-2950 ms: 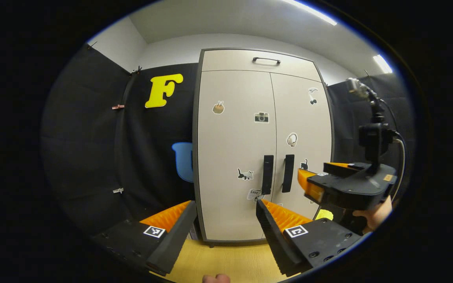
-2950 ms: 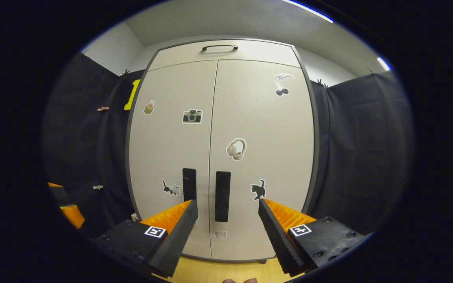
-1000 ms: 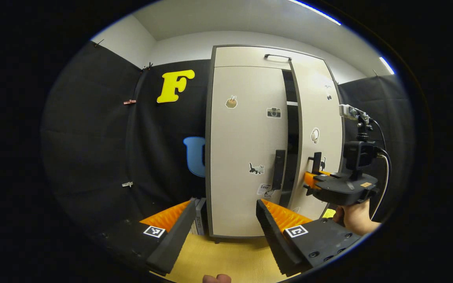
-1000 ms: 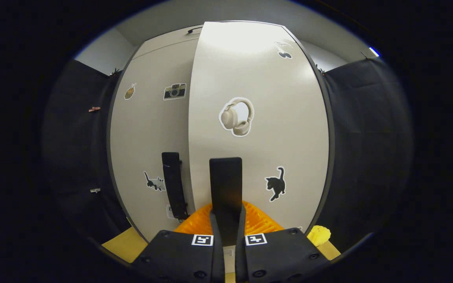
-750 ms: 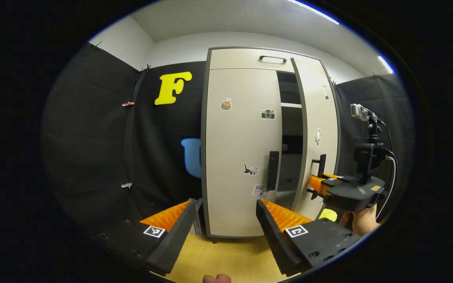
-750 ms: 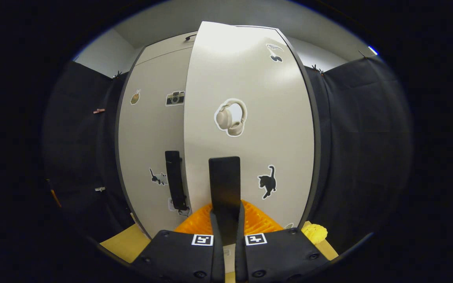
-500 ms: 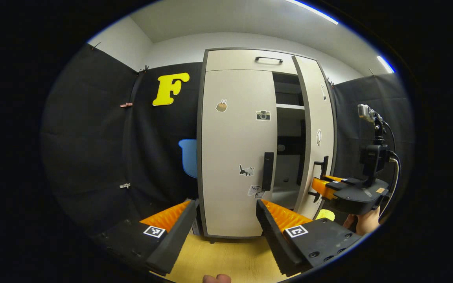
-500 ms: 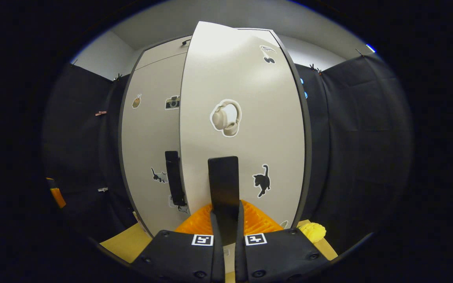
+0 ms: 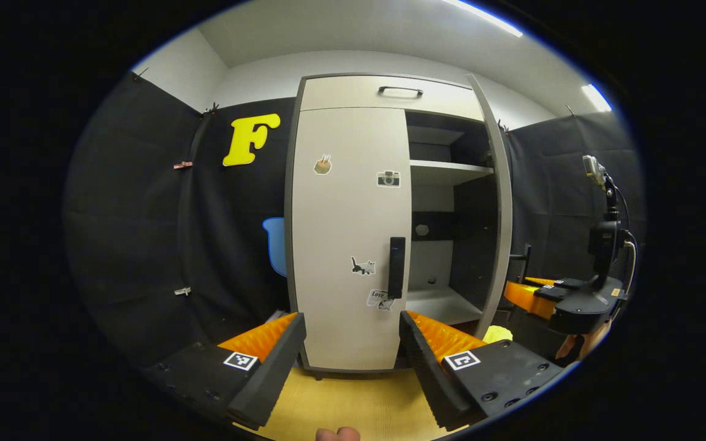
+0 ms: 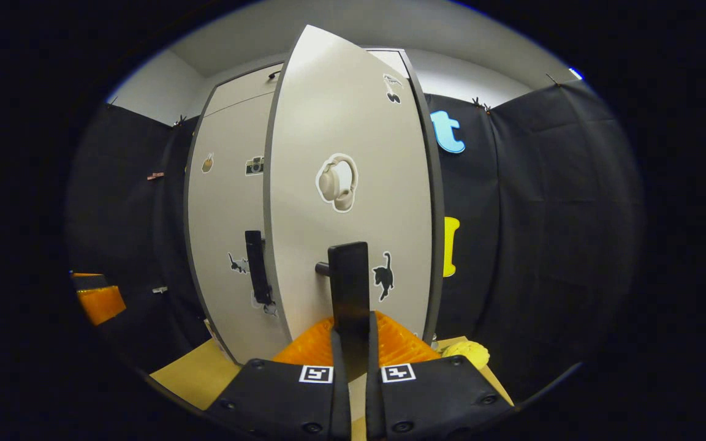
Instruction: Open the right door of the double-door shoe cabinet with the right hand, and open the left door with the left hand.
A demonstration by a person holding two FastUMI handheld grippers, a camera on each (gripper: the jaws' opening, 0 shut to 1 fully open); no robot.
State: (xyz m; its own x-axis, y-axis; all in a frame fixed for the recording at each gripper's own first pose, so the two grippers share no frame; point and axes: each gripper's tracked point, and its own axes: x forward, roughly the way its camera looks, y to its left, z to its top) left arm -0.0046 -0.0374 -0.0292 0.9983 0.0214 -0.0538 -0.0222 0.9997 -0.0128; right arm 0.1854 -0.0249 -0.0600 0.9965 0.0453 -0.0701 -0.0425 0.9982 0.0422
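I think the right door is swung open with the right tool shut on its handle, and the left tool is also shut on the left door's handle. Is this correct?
Not quite. The left tool is open, short of the left door's handle, as the left gripper view shows; the left door is closed. The rest holds: the right tool is shut on the right door's handle, and the right door is swung open.

Swung the right door (image 10: 347,184) from flush and closed to wide open, edge-on in the left gripper view, baring shelves (image 9: 445,171). Closed the right gripper (image 10: 351,334) from spread apart onto the right door's handle (image 10: 348,282) and drew it back rightward.
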